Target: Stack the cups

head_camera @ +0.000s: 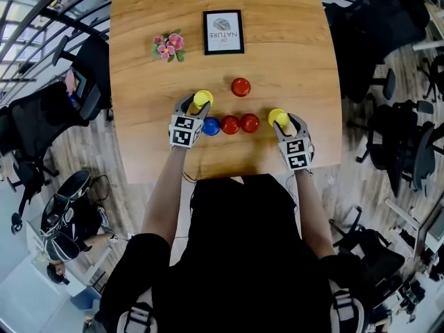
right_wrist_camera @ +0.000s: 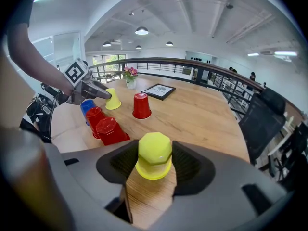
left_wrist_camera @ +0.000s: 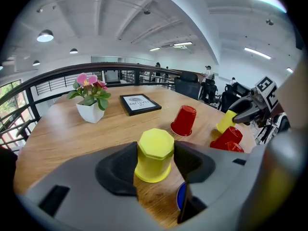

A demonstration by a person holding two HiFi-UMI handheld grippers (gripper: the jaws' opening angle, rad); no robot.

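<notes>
Left gripper [left_wrist_camera: 155,163]: jaws wide, either side of the left yellow cup [left_wrist_camera: 154,154], which sits upside down on the tabletop [head_camera: 142,148]. The pads are at its walls, but I see no clear squeeze. Right gripper [right_wrist_camera: 154,163] is clamped on the right yellow cup [right_wrist_camera: 154,155], at the right end of the row.

For a clean pick, centre the left cup between the pads, grip mid-wall and squeeze lightly, since thin plastic will likely buckle. Lift straight up, because the blue cup [head_camera: 211,125] sits just beside it. Then lower one cup coaxially over the other.

Writing: the framed print [head_camera: 223,32] reads "OF NATURE". The cups carry no legible labels.
</notes>
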